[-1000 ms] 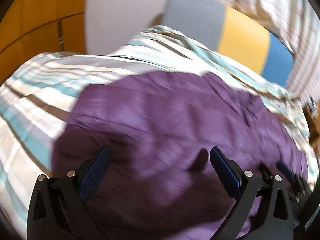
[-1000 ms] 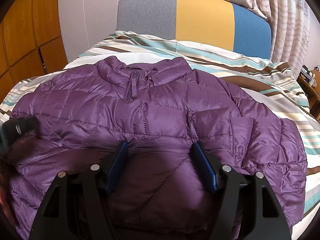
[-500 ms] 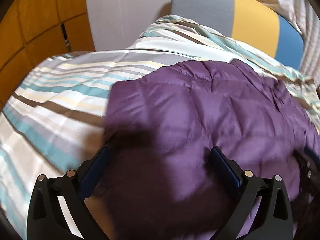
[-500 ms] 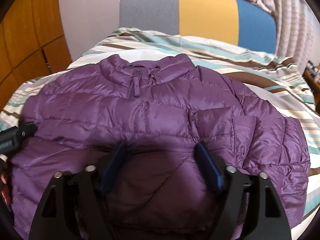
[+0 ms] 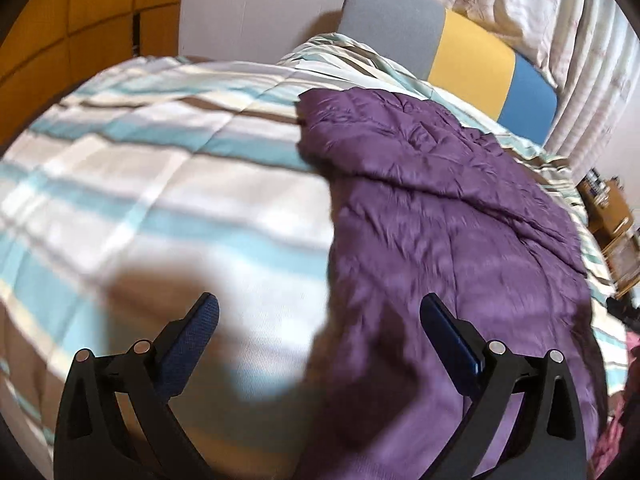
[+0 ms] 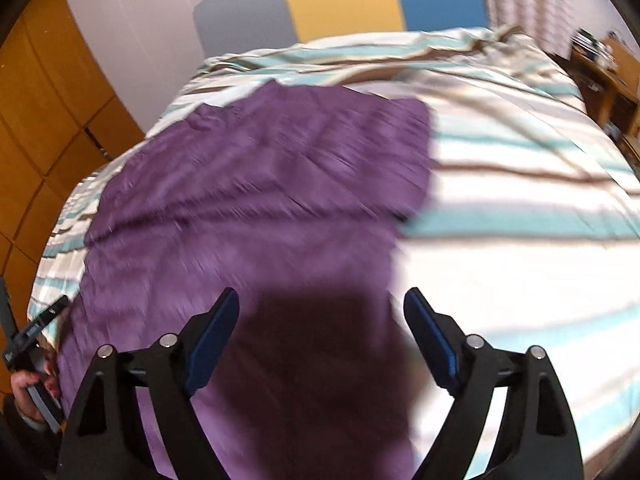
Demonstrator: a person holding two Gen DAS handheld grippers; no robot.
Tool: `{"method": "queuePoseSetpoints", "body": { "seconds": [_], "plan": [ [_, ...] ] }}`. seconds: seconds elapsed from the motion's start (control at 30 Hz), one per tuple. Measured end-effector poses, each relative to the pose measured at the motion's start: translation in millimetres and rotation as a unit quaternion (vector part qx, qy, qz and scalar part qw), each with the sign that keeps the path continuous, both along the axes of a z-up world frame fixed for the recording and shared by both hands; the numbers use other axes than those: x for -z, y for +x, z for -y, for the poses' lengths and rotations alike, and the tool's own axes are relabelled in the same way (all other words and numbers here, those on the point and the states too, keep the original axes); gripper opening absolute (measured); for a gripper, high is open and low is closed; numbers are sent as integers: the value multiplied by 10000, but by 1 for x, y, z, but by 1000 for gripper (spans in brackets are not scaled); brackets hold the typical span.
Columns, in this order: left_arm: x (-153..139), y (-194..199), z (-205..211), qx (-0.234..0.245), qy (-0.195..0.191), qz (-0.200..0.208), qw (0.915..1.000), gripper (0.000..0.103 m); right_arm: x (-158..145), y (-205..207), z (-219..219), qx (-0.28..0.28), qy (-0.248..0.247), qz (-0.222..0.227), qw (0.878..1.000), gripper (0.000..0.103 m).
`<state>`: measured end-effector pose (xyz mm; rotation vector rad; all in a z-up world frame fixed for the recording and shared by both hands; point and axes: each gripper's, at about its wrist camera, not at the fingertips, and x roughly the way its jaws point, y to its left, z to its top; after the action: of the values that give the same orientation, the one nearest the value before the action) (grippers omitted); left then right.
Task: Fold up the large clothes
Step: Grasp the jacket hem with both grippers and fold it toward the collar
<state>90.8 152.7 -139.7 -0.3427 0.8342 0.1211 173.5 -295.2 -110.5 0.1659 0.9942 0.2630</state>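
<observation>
A purple quilted jacket (image 5: 452, 216) is lying spread across a striped bedspread (image 5: 160, 184), its collar end toward the grey, yellow and blue headboard (image 5: 472, 56); seen from the right wrist, the jacket (image 6: 256, 200) is covering the left half of the bedspread (image 6: 520, 200), with the headboard (image 6: 340, 0) beyond. The left hand-held gripper (image 5: 320, 320) is hovering over the jacket's left edge, its jaws standing wide with nothing between them — bedspread under one finger, purple fabric under the other. The right hand-held gripper (image 6: 322, 312) is hovering over the jacket's right edge; its jaws are closing slightly from a wide spread, and nothing is pinched between them, the fabric lying below. In the lower left corner of the right wrist view, a hand (image 6: 34, 380) is holding the other tool. Both views are blurred, so seams and hem are hard to make out. The step in hand is probably the taking of the two side edges for a lengthwise fold. To do it well, each gripper should be coming down at matching points along the edges, biting through the full puffy thickness rather than the slippery outer shell — and lifting evenly so that the fold line is running straight.
</observation>
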Motion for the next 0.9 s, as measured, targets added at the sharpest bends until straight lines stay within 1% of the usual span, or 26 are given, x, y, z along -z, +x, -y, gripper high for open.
{"method": "queuePoseSetpoints", "body": {
  "seconds": [0.07, 0.17, 0.27, 0.33, 0.47, 0.6, 0.63, 0.7, 0.73, 0.77, 0.8, 0.83, 0.87, 0.9],
  "plan": [
    [1, -21, 2, 80, -86, 72, 9999, 100, 2, -19, 17, 74, -54, -45, 9999, 78],
    [2, -42, 9, 261, -54, 146, 9995, 100, 7, -49, 37, 69, -121, -182, 9997, 76],
    [4, -64, 16, 376, -2, 234, 9990, 100, 12, -73, 45, -16, -168, -277, 9995, 74],
    [6, -74, 21, 494, -73, 262, 9984, 96, 15, -88, 45, -120, -212, -287, 9993, 74],
    [10, -84, 30, 740, -145, 157, 9970, 90, 19, -109, 45, -295, -187, -384, 9987, 73],
    [15, -97, 36, 861, -181, 4, 9961, 89, 26, -125, 43, -502, -116, -609, 9968, 72],
    [18, -99, 36, 865, -210, -67, 9960, 89, 29, -128, 42, -544, -77, -686, 9961, 68],
    [23, -104, 38, 903, -228, -193, 9955, 89, 37, -133, 42, -587, 116, -897, 9942, 56],
    [23, -106, 40, 923, -182, -232, 9953, 89, 40, -133, 42, -594, 219, -952, 9934, 44],
    [23, -108, 43, 962, -138, -277, 9949, 77, 42, -133, 40, -617, 289, -959, 9931, 37],
    [22, -110, 47, 984, -36, -339, 9946, 66, 42, -134, 37, -652, 218, -876, 9938, 34],
    [21, -111, 50, 1013, 19, -376, 9941, 39, 41, -134, 33, -725, 148, -823, 9939, 24],
    [19, -110, 52, 1157, -200, -401, 9923, 20, 39, -135, 29, -835, 146, -771, 9934, 14],
    [18, -110, 53, 1228, -375, -397, 9909, 19, 37, -135, 26, -925, 211, -741, 9927, 13]
  ]
}}
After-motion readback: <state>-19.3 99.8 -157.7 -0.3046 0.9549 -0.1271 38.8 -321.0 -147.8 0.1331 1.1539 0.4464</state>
